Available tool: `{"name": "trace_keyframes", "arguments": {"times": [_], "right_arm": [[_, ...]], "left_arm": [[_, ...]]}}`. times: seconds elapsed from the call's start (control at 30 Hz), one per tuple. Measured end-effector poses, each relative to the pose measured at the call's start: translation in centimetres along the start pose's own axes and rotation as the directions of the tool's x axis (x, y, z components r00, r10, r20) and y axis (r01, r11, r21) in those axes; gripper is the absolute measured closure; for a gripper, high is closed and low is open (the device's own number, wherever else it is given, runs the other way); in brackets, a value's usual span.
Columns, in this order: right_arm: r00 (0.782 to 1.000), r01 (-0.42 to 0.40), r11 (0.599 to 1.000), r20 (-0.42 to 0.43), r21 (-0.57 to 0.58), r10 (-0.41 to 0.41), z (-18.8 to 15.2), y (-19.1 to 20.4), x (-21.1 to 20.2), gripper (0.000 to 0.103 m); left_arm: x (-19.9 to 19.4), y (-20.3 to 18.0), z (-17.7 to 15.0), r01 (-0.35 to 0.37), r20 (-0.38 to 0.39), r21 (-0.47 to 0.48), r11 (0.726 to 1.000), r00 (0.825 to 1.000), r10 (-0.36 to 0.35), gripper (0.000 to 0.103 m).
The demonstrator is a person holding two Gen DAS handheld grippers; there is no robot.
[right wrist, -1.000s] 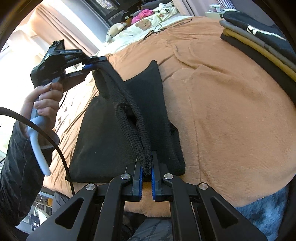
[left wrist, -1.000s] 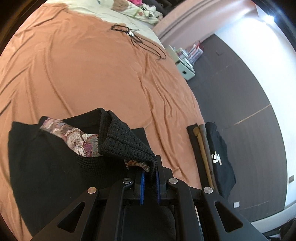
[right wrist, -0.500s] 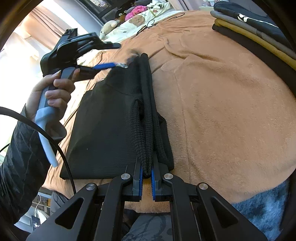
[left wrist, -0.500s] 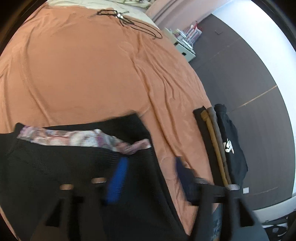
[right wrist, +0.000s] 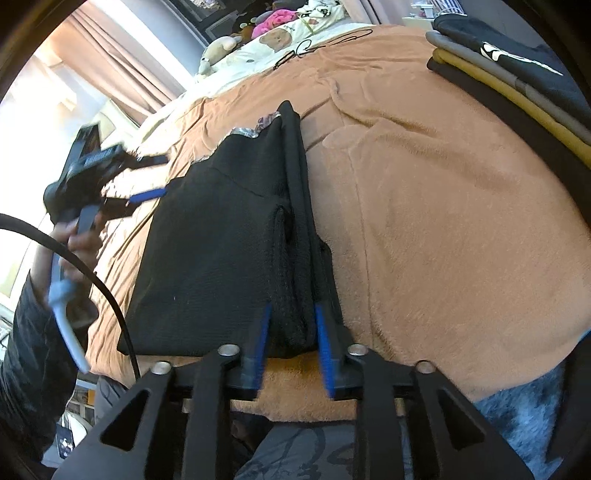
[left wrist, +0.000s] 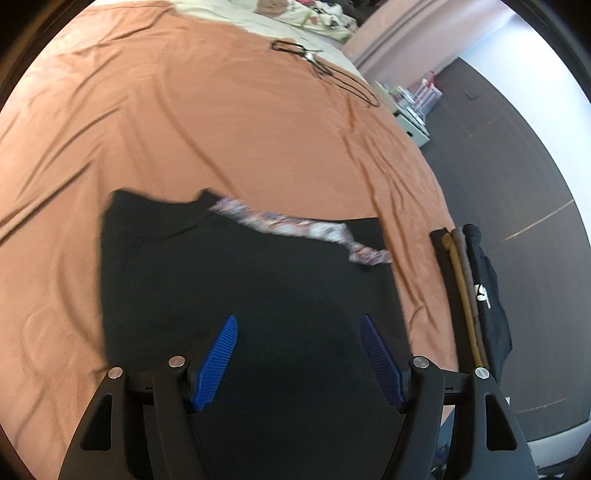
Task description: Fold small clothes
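A black knit garment (left wrist: 236,280) lies folded flat on the orange bedspread (left wrist: 221,122), with a strip of patterned fabric (left wrist: 295,225) showing at its far edge. My left gripper (left wrist: 299,325) is open and empty above the garment's near part. In the right wrist view the garment (right wrist: 221,240) lies with its folded edge (right wrist: 295,258) running toward me. My right gripper (right wrist: 291,314) is open, its blue pads (right wrist: 264,332) either side of that edge. The left gripper (right wrist: 144,177) also shows there, held off the garment's left side.
A stack of folded clothes (left wrist: 476,291) sits at the bed's right edge, also in the right wrist view (right wrist: 517,81). A black cord (left wrist: 325,70) lies far up the bed. Pillows and plush toys (right wrist: 273,33) are at the head. Dark floor (left wrist: 517,166) lies beyond the bed.
Both grippers have let go of the garment. The left one opened first and pulled back to the left; the right one has just opened. The folded-over layer now lies flat.
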State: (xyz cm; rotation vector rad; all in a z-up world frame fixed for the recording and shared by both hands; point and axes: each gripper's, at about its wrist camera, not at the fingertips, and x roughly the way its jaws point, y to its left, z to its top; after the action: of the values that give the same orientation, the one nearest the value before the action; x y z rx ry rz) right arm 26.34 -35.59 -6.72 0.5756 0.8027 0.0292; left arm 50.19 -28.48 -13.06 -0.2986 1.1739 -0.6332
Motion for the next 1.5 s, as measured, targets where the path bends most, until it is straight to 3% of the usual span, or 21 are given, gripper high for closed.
{"name": "trace_keyframes", "arguments": {"times": [0.07, 0.4, 0.57, 0.63, 0.93, 0.97, 1.03, 1.27, 1.5], "right_arm": [[1.000, 0.017, 1.000, 0.011, 0.011, -0.017, 0.1, -0.4, -0.1, 0.059], [0.999, -0.042, 0.999, -0.011, 0.031, 0.043, 1.2, -1.5, 1.3, 0.059], [0.998, -0.055, 0.998, -0.026, 0.033, 0.056, 1.7, -1.7, 2.5, 0.076], [0.998, -0.051, 0.998, -0.032, 0.034, 0.052, 1.8, -1.7, 3.0, 0.079], [0.999, -0.031, 0.999, -0.042, 0.042, 0.033, 1.5, -1.2, 3.3, 0.087], [0.998, -0.032, 0.998, -0.044, 0.048, 0.034, 1.5, -1.1, 3.4, 0.088], [0.999, -0.028, 0.998, -0.045, 0.049, 0.030, 1.4, -0.9, 3.4, 0.089], [0.997, -0.029, 0.998, -0.066, 0.047, 0.032, 1.0, 0.4, 3.0, 0.092], [0.988, -0.089, 0.996, -0.123, 0.011, 0.089, -0.8, 3.2, 3.2, 0.092]], "left_arm": [[-0.9, 1.2, -0.8, -0.014, 0.007, -0.015, 1.000, 1.000, 0.014, 0.032], [-4.1, 6.9, -6.3, -0.051, 0.008, -0.130, 0.990, 0.999, 0.053, 0.032], [-4.2, 8.9, -9.1, -0.039, -0.022, -0.185, 0.982, 0.999, 0.035, 0.034], [-3.9, 9.3, -10.2, -0.017, -0.041, -0.204, 0.979, 0.999, 0.009, 0.045], [-3.8, 8.5, -13.9, 0.056, -0.070, -0.226, 0.973, 0.995, -0.074, 0.056], [-3.8, 8.4, -14.2, 0.064, -0.073, -0.226, 0.972, 0.994, -0.082, 0.060], [-3.5, 8.4, -14.7, 0.066, -0.096, -0.228, 0.972, 0.991, -0.089, 0.087], [-5.8, 8.4, -14.6, 0.082, -0.081, -0.210, 0.974, 0.992, -0.100, 0.093], [-8.7, 10.2, -14.8, 0.066, -0.082, -0.196, 0.978, 0.993, -0.083, 0.093]]}}
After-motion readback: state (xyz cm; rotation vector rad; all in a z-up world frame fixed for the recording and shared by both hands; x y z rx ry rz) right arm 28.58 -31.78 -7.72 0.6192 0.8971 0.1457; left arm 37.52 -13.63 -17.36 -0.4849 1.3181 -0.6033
